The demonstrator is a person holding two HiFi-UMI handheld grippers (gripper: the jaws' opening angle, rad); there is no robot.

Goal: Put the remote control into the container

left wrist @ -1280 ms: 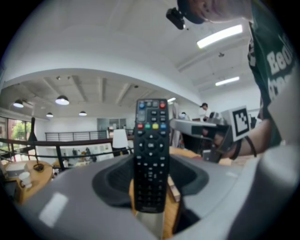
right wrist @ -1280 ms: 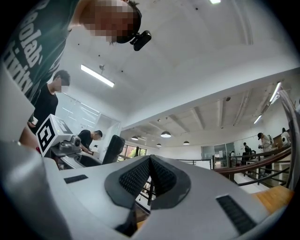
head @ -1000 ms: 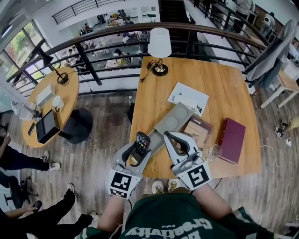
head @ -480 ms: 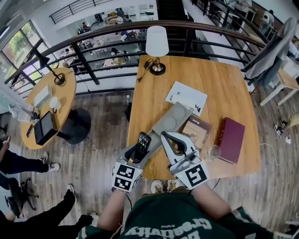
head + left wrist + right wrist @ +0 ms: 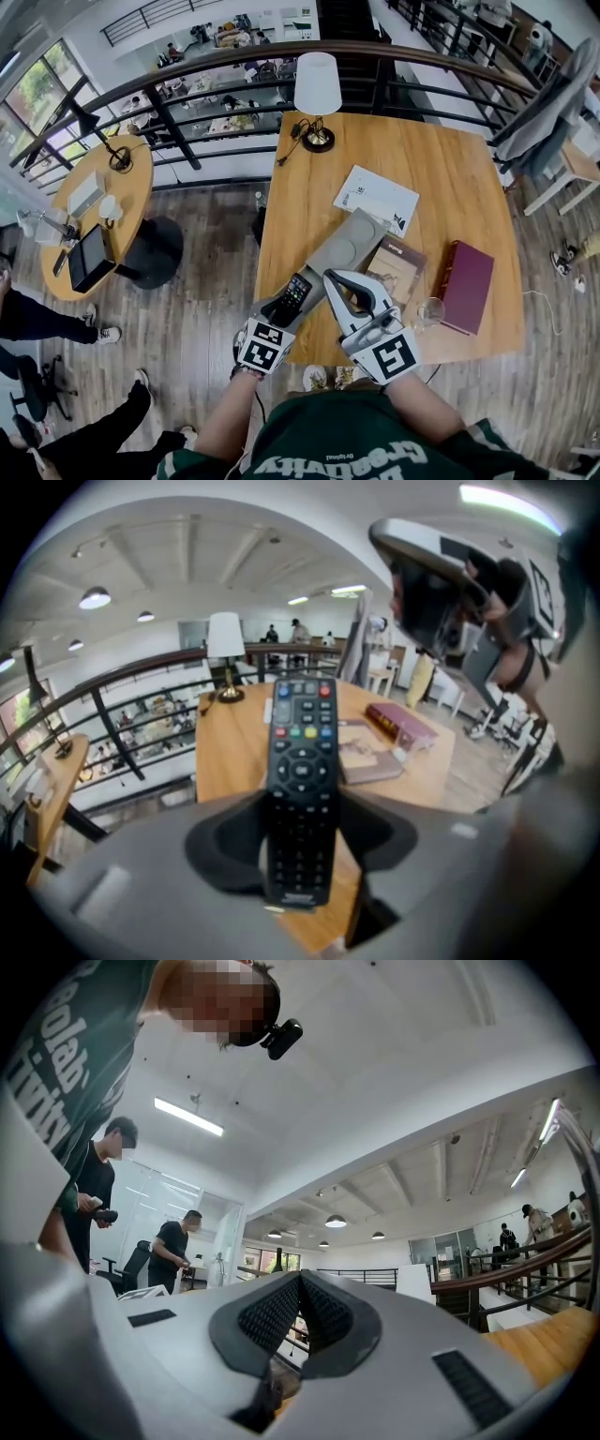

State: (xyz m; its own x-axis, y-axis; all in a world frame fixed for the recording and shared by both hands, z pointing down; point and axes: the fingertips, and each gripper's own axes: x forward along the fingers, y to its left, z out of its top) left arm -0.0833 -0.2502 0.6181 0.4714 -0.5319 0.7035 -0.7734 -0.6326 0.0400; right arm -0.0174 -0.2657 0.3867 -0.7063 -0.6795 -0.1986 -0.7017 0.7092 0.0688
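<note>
— So, on the head view, where is the remote sitting?
— The left gripper (image 5: 283,309) is holding the remote control (image 5: 293,296) up at the near end of the grey container (image 5: 349,242), which is lying on the worktop (image 5: 441,169); its contents are unclear.
— Left gripper view?
— Fingers (image 5: 225,846) are clamping the remote's lower half.
— Right gripper view?
— The right gripper (image 5: 300,1312) is pressing its fingers together, grasping nothing.

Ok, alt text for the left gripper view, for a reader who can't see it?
A black remote control, buttons facing the camera, is clamped between the jaws of the left gripper over a wooden table. Behind it are a dark red book and a white-shaded lamp.
</note>
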